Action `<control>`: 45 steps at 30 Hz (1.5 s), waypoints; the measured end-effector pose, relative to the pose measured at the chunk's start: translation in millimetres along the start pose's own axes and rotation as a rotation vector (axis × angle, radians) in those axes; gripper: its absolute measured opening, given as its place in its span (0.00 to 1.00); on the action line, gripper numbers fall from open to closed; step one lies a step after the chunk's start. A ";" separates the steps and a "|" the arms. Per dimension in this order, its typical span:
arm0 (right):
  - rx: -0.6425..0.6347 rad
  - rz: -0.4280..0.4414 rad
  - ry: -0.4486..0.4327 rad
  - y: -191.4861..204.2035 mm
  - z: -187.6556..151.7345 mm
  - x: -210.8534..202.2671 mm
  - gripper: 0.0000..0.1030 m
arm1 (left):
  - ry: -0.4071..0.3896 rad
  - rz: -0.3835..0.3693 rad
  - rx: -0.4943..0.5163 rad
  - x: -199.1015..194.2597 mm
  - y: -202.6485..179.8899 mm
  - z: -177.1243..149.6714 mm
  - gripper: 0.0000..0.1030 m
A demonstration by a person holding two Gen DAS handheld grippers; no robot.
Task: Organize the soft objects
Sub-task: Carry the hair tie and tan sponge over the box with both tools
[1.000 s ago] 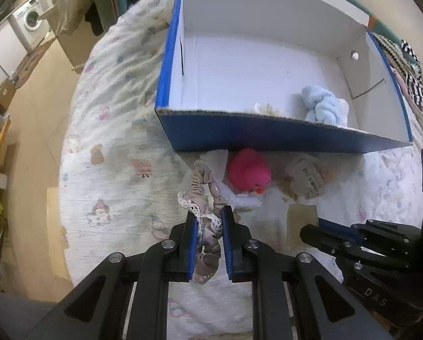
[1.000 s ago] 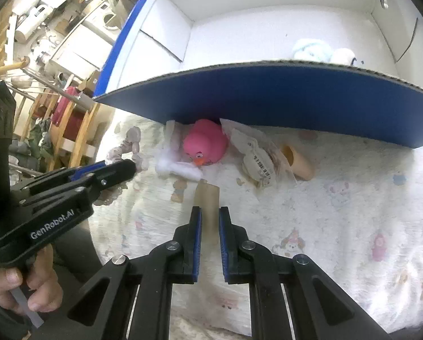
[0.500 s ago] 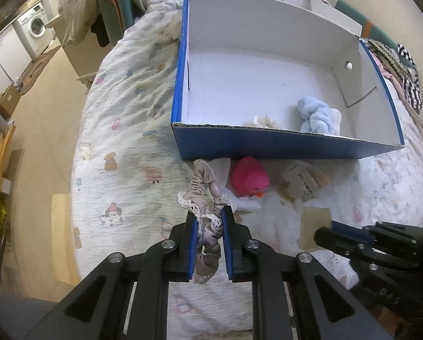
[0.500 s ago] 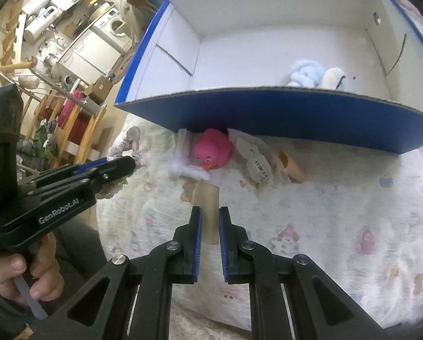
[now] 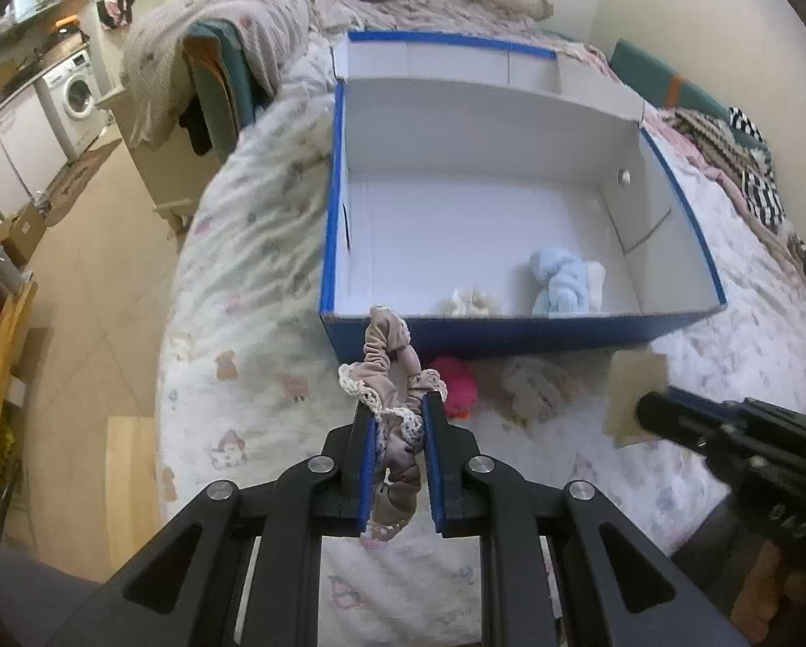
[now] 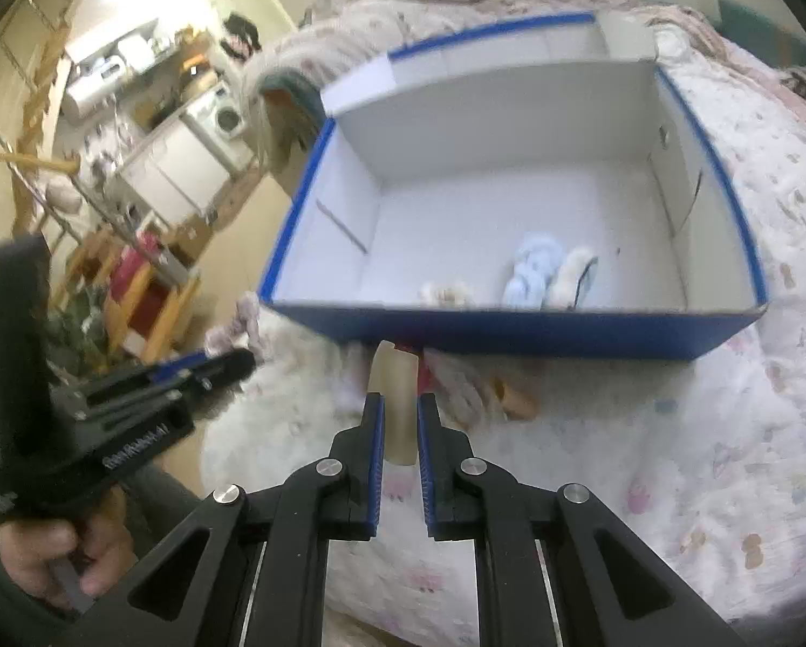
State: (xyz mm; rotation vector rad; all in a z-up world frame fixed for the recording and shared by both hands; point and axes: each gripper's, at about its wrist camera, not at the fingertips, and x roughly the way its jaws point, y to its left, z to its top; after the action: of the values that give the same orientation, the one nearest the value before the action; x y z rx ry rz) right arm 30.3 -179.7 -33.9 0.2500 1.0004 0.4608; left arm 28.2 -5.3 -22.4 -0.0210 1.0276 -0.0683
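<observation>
Your left tool [image 5: 398, 420] is pinching the beige scrunchie [image 5: 389, 377]. It is light and limp, so hold it at the gathered middle, as now. Its loop stands upward out of the tool tips toward the blue box [image 5: 511, 337] just ahead.

Your right tool [image 6: 400, 420] is pinching a tan spongy piece [image 6: 397, 388]. It looks light and squashy. Its long axis runs forward between the jaws toward the box.
</observation>
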 end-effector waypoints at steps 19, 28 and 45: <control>0.053 -0.046 -0.121 -41.2 71.4 -17.0 0.13 | -0.050 0.018 0.020 8.1 -14.8 78.5 0.14; 0.055 -0.090 -0.082 -59.7 94.6 25.1 0.13 | -0.059 0.048 0.040 51.2 -27.1 106.5 0.14; 0.037 -0.094 0.079 -63.8 75.2 74.7 0.13 | 0.018 0.001 0.064 108.2 -39.4 96.2 0.14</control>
State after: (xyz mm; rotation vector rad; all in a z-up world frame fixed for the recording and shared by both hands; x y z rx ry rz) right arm 144.8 -199.1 -76.5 0.2182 1.0938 0.3693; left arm 164.4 -53.3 -63.2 0.0390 1.0433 -0.1007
